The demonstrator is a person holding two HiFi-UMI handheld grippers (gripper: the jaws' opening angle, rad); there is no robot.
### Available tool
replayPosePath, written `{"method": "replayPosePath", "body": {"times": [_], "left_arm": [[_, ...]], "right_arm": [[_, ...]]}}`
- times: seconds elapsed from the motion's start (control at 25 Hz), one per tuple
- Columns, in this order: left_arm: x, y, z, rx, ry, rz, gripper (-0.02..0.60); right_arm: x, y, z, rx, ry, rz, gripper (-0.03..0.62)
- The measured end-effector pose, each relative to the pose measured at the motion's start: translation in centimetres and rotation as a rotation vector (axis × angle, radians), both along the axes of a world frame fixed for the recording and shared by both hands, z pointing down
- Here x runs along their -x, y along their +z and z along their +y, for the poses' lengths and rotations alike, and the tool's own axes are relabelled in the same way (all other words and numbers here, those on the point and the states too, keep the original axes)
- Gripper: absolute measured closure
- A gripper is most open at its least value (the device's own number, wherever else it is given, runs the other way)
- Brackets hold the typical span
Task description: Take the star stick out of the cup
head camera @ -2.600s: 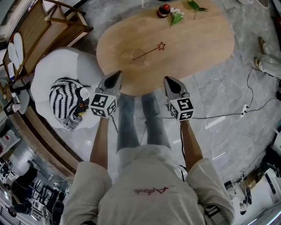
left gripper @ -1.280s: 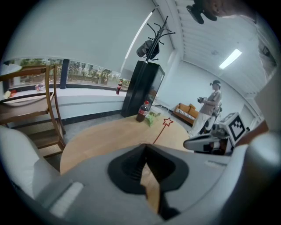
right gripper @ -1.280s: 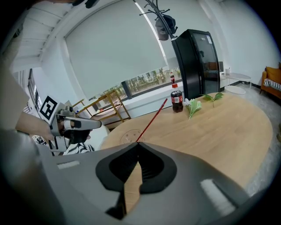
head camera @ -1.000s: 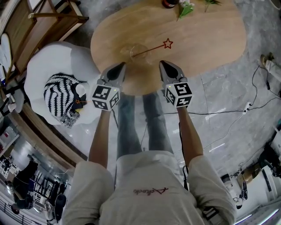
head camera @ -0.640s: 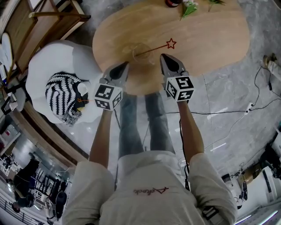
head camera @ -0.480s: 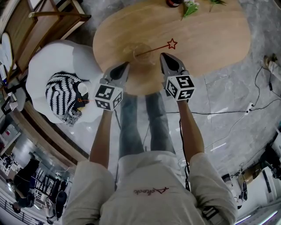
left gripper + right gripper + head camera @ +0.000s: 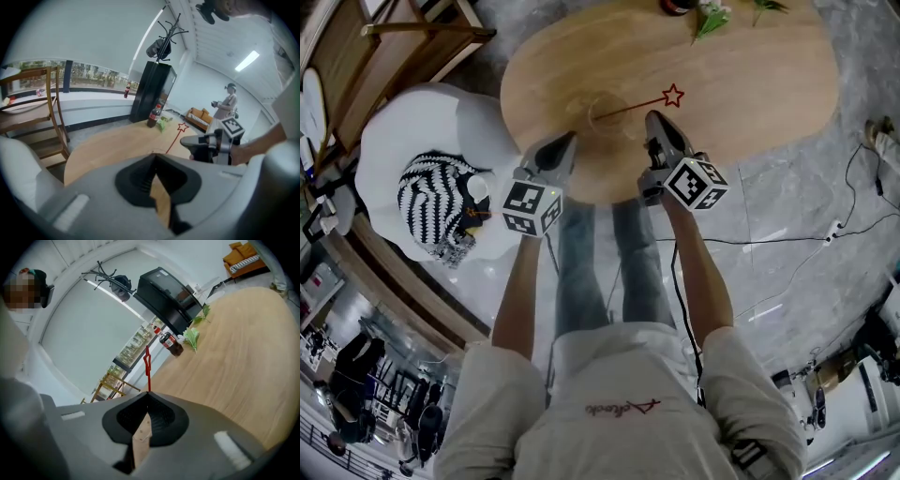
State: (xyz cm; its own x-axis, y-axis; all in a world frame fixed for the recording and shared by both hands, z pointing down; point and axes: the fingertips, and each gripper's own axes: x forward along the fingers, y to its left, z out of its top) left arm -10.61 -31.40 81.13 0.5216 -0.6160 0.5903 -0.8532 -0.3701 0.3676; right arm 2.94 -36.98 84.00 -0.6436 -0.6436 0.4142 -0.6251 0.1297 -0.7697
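A thin red star stick [image 7: 639, 103] leans in a clear glass cup [image 7: 602, 112] on the oval wooden table [image 7: 750, 84], its star [image 7: 673, 95] pointing right. My right gripper [image 7: 652, 116] is shut and empty, rolled on its side, tips just below the stick's shaft. In the right gripper view the stick [image 7: 147, 364] rises straight beyond the closed right gripper [image 7: 148, 393]. My left gripper [image 7: 570, 138] is also shut, near the table's front edge, below and left of the cup. The left gripper view shows the left gripper [image 7: 154, 155] with tips together, the star [image 7: 182, 126] and the right gripper [image 7: 206, 143] ahead.
A cola bottle [image 7: 678, 6] and green leaves [image 7: 710, 19] sit at the table's far edge. A white armchair [image 7: 422, 131] with a striped cushion [image 7: 441, 202] stands at the left, and a wooden chair [image 7: 412, 42] stands beyond it. Cables [image 7: 787, 239] cross the floor at the right.
My right gripper has rolled so its marker cube tips to the right, and its tips have edged closer to the stick. The left gripper has barely moved.
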Motion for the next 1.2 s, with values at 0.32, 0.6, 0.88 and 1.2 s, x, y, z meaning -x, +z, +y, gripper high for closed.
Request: {"method": "replayPosePath", "body": {"times": [0.32, 0.6, 0.88, 1.2], "left_arm": [[0.3, 0.0, -0.1, 0.002, -0.007, 0.008, 0.581], [0.3, 0.2, 0.2, 0.01, -0.009, 0.017, 0.581], [0.8, 0.3, 0.1, 0.009, -0.013, 0.018, 0.581], [1.1, 0.3, 0.2, 0.01, -0.016, 0.019, 0.581]], "right_arm": [[0.9, 0.4, -0.3, 0.008, 0.012, -0.043, 0.465], [1.1, 1.0, -1.1, 0.016, 0.028, -0.038, 0.474], [1.6, 1.4, -1.7, 0.013, 0.025, -0.021, 0.497], [1.7, 1.4, -1.9, 0.006, 0.02, 0.009, 0.545]]}}
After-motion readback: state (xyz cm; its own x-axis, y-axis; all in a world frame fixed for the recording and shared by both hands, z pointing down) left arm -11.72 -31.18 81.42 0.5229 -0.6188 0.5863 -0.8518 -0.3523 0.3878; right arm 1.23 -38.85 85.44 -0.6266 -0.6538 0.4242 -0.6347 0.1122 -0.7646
